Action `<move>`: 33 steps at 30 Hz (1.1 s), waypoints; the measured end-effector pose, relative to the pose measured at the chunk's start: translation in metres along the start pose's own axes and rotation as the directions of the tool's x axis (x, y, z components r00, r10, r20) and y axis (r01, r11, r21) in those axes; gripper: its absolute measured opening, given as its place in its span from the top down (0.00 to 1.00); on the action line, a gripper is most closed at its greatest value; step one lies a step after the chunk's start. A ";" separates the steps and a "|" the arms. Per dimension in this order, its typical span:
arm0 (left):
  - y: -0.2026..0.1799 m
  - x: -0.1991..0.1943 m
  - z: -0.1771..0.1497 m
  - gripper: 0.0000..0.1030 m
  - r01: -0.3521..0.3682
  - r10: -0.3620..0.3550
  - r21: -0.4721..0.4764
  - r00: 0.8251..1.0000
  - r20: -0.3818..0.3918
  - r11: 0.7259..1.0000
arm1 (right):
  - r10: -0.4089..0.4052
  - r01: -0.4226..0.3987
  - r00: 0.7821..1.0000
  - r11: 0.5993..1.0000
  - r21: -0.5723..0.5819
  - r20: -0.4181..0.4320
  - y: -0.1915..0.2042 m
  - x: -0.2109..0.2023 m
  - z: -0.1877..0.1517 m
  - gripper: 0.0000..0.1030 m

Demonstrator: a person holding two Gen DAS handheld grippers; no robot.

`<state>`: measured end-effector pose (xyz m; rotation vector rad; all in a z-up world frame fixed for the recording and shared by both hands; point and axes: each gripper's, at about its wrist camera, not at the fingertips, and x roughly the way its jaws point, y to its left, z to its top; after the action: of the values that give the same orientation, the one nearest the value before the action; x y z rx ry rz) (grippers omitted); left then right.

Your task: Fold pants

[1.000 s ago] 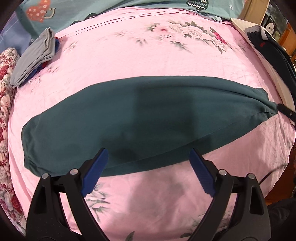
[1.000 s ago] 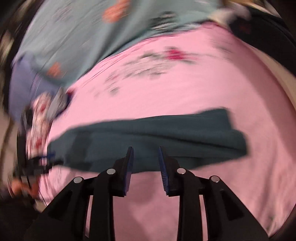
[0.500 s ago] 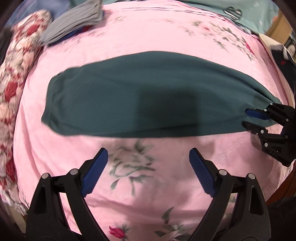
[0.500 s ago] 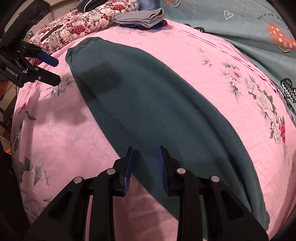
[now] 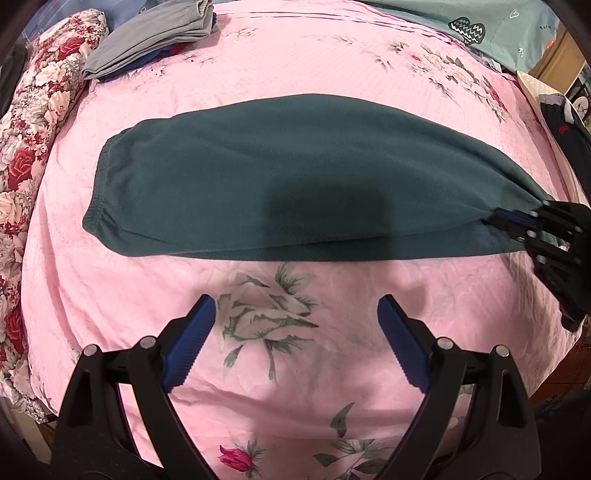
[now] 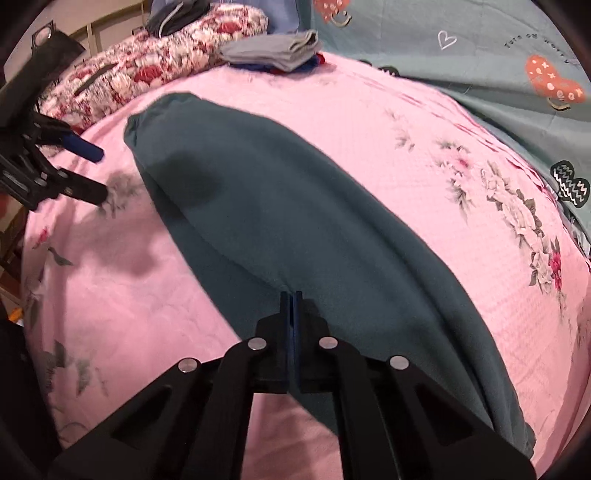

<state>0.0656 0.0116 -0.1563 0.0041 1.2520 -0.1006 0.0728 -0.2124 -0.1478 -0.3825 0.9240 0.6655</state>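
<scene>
Your left gripper [image 5: 291, 332] wide, empty, over pink bedspread [image 5: 295, 66]. Right view alone shows your right gripper [image 6: 291, 295] pinching teal pants [image 6: 295, 221]. Grey folded clothes [image 5: 155, 40] upper left.

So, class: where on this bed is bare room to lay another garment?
Free: the pink sheet between the green pants and the teal quilt, and the strip by the left tongs. Crowded: the corner holding the grey folded clothes.
</scene>
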 end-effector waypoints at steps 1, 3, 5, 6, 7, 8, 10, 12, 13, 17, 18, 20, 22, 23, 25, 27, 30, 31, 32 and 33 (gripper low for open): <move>0.001 0.000 0.000 0.12 0.002 -0.002 -0.001 1.000 0.000 1.000 | 0.008 -0.008 1.000 1.000 -0.001 0.009 0.004 -0.008 -0.001 0.99; 0.001 0.001 0.001 0.12 0.006 -0.006 -0.003 1.000 -0.002 1.000 | 0.029 -0.029 1.000 1.000 0.005 0.011 0.008 -0.015 -0.003 0.99; 0.000 0.002 0.003 0.12 0.011 -0.011 -0.003 1.000 -0.005 1.000 | 0.054 -0.053 0.999 0.998 0.019 -0.006 0.013 -0.012 -0.009 0.99; -0.001 0.004 0.004 0.12 0.016 -0.016 -0.002 1.000 -0.007 1.000 | 0.054 -0.053 0.998 0.998 0.024 -0.018 0.013 -0.008 -0.012 0.99; -0.002 0.005 0.004 0.12 0.019 -0.019 0.001 1.000 -0.010 1.000 | 0.058 -0.057 0.998 0.998 0.033 -0.034 0.014 -0.003 -0.016 0.99; -0.004 0.006 0.005 0.12 0.022 -0.022 0.006 1.000 -0.012 1.000 | 0.065 -0.063 0.997 0.997 0.043 -0.051 0.013 0.003 -0.019 0.99; -0.010 0.008 0.008 0.12 0.024 -0.024 0.025 1.000 -0.014 0.999 | 0.057 -0.053 0.996 0.997 0.060 -0.068 0.014 0.010 -0.022 0.99; -0.016 0.010 0.011 0.12 0.025 -0.024 0.041 1.000 -0.018 0.999 | 0.052 -0.045 0.996 0.994 0.096 -0.068 0.011 0.000 -0.022 0.97; -0.020 0.010 0.013 0.12 0.030 -0.029 0.050 0.999 -0.016 0.998 | 0.054 -0.047 0.997 0.992 0.118 -0.056 0.009 -0.009 -0.024 0.97; -0.035 0.016 0.023 0.12 0.045 -0.044 0.082 0.999 -0.014 0.996 | -0.044 0.041 0.999 0.933 0.358 0.000 -0.035 -0.056 -0.057 0.82; -0.041 0.018 0.026 0.12 0.048 -0.046 0.093 0.999 -0.019 0.994 | -0.094 0.084 0.996 0.881 0.465 -0.003 -0.057 -0.070 -0.075 0.82; -0.050 0.021 0.031 0.12 0.057 -0.055 0.108 0.998 -0.024 0.992 | -0.182 0.153 0.983 0.761 0.630 -0.019 -0.095 -0.097 -0.110 0.82; -0.063 0.024 0.035 0.12 0.070 -0.067 0.134 0.997 -0.029 0.988 | -0.264 0.202 0.964 0.653 0.730 -0.032 -0.131 -0.122 -0.138 0.82; -0.070 0.025 0.037 0.12 0.073 -0.069 0.151 0.997 -0.032 0.986 | -0.297 0.225 0.954 0.621 0.751 -0.040 -0.146 -0.130 -0.147 0.82; -0.085 0.028 0.040 0.12 0.073 -0.067 0.186 0.997 -0.040 0.980 | -0.340 0.246 0.939 0.577 0.779 -0.045 -0.178 -0.141 -0.160 0.82; -0.097 0.030 0.043 0.12 0.075 -0.067 0.205 0.997 -0.044 0.976 | -0.349 0.262 0.935 0.552 0.792 -0.065 -0.204 -0.138 -0.170 0.82; -0.117 0.029 0.045 0.12 0.087 -0.078 0.233 0.996 -0.047 0.968 | -0.311 0.250 0.946 0.531 0.810 -0.089 -0.232 -0.120 -0.184 0.82; -0.125 0.027 0.045 0.12 0.083 -0.074 0.255 0.996 -0.043 0.963 | -0.281 0.234 0.955 0.529 0.816 -0.092 -0.240 -0.111 -0.189 0.82; -0.129 0.026 0.044 0.12 0.077 -0.069 0.268 0.997 -0.038 0.960 | -0.255 0.226 0.962 0.536 0.814 -0.099 -0.244 -0.103 -0.193 0.82; -0.134 0.025 0.044 0.12 0.069 -0.062 0.283 0.998 -0.033 0.957 | -0.245 0.236 0.963 0.548 0.802 -0.116 -0.244 -0.097 -0.194 0.82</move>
<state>0.1041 -0.1258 -0.1589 0.2133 1.2528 -0.3382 0.0784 -0.5385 -0.1691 0.3354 1.0451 -0.0723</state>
